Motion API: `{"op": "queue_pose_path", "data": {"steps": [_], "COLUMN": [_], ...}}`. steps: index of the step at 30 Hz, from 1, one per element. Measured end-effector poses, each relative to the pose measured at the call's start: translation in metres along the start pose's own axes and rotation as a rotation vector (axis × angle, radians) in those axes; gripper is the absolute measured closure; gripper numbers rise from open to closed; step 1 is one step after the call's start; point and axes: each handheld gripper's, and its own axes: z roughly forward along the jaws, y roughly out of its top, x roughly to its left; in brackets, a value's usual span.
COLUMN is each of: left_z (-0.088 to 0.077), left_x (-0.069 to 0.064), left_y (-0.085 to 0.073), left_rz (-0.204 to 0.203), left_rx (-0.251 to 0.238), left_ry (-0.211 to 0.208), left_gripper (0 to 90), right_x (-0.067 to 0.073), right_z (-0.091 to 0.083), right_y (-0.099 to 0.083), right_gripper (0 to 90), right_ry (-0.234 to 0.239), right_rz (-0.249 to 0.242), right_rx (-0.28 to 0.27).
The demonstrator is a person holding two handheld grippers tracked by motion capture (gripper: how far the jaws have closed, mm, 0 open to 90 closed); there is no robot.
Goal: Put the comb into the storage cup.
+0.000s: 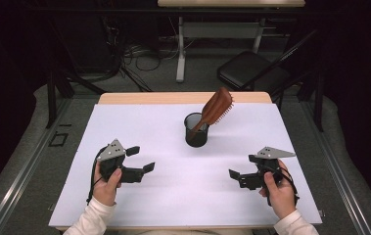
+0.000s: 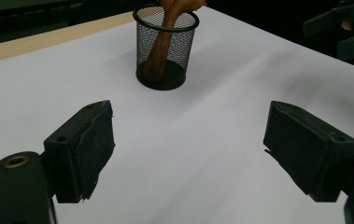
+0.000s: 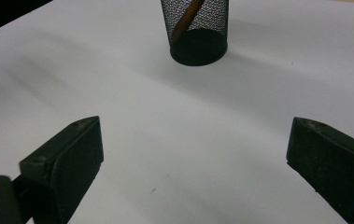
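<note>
1. both of my hand-held black two-jaw grippers sit nearest the camera, at the near edge of the white sheet-covered table [image 1: 139, 122].
2. left gripper [image 1: 140, 159]: my left hand [image 1: 107, 186] holds it over the left part of the sheet. its jaws stand wide apart with nothing between them. the left gripper view confirms this: both black pads are spread, with bare white sheet between.
3. right gripper [image 1: 237, 177]: my right hand [image 1: 278, 191] holds it over the right part of the sheet. in the right gripper view its jaws also stand wide apart, with nothing between them.
4. black wire-mesh cylindrical cup [image 1: 196, 129]: it stands upright on the sheet, toward the far middle, well apart from both grippers and roughly between their lines of sight.
5. brown wooden paddle hairbrush [image 1: 217, 107]: its handle stands inside the mesh cup, tilted; its head leans out up and to the right, bristles facing the right side.
6. beyond the table i see a dark folding chair [image 1: 251, 68] and loose cables [image 1: 144, 51] on the floor.
</note>
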Motion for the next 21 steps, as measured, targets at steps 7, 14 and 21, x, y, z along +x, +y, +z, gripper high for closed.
{"op": "queue_pose_path", "data": {"steps": [7,14,21], "left_z": [-0.003,-0.006,-0.005], "left_x": [0.001,0.008,0.013], "left_y": [-0.012,-0.024,-0.030], "left_rz": [-0.013,-0.033,-0.043], "left_rx": [-0.005,-0.021,-0.016], "left_ry": [0.011,0.025,0.042], "left_gripper": [16.0,16.0,16.0], "right_x": [0.001,-0.003,-0.007], "right_z": [0.001,0.002,0.003], "right_y": [-0.018,-0.032,-0.040], "right_gripper": [3.8,4.6,4.6], "right_ry": [-0.015,-0.021,-0.035], "right_rz": [0.001,0.020,0.029], "right_rx": [-0.004,-0.009,-0.018]}}
